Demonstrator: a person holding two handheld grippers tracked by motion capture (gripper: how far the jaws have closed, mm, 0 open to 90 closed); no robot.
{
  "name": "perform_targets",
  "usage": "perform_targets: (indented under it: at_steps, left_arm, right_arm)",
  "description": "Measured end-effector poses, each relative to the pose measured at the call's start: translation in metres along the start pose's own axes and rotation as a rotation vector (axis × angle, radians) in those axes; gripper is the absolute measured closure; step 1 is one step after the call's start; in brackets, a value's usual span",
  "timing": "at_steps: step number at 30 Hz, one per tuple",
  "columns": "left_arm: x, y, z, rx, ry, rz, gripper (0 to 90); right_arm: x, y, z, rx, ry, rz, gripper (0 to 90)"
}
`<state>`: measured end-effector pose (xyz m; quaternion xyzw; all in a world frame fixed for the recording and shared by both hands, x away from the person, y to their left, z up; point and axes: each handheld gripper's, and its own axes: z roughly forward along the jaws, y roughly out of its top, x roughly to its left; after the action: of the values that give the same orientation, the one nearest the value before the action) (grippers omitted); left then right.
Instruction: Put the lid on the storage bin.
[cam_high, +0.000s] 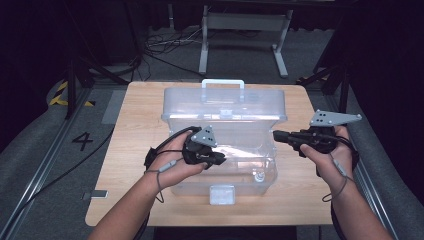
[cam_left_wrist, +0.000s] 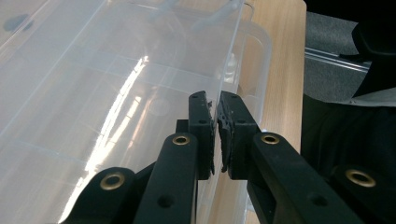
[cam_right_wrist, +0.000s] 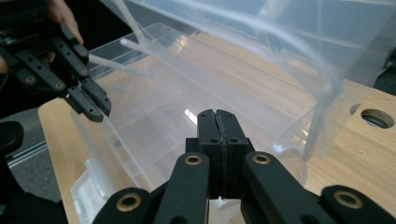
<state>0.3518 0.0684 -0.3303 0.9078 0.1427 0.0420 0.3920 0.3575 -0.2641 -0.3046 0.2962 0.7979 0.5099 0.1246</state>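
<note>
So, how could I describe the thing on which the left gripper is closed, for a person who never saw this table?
On the wooden table stands a large clear plastic box, its lid raised at the back. The left gripper pinches this box's thin rim. It is see-through, unlike the wood around it, and the lid carries a white handle.

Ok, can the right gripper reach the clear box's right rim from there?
Probably yes: the right gripper hangs just beside the clear box rim with nothing between, though its jaws are shut.

The left gripper (cam_high: 220, 159) hides part of the clear box's wall (cam_high: 267, 165).
</note>
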Motion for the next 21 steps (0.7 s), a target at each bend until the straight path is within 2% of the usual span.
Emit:
perform_targets:
  at_steps: [3,5,10,13,16,21]
  left_arm:
    - [-0.003,-0.002,0.0,-0.012,0.006,0.003,82.7]
    - [-0.005,-0.002,-0.003,-0.037,0.002,-0.002,84.0]
    - [-0.009,-0.003,-0.015,-0.073,0.016,-0.004,84.9]
    - [-0.01,-0.004,-0.02,-0.092,0.019,-0.012,84.9]
    - [-0.006,-0.01,-0.034,-0.121,0.056,-0.052,84.8]
    - [0.001,-0.018,-0.044,-0.156,0.074,-0.091,83.0]
  right_arm:
    - [-0.003,0.001,0.0,-0.012,-0.016,0.011,90.0]
    - [-0.005,0.002,-0.001,-0.015,-0.025,0.014,90.0]
    - [-0.004,0.001,0.001,0.008,-0.026,0.011,90.0]
    - [-0.004,0.0,0.001,0.003,-0.025,0.014,90.0]
    - [-0.003,0.0,0.0,-0.005,-0.029,0.017,90.0]
    - [-0.003,-0.001,-0.001,-0.01,-0.032,0.01,90.0]
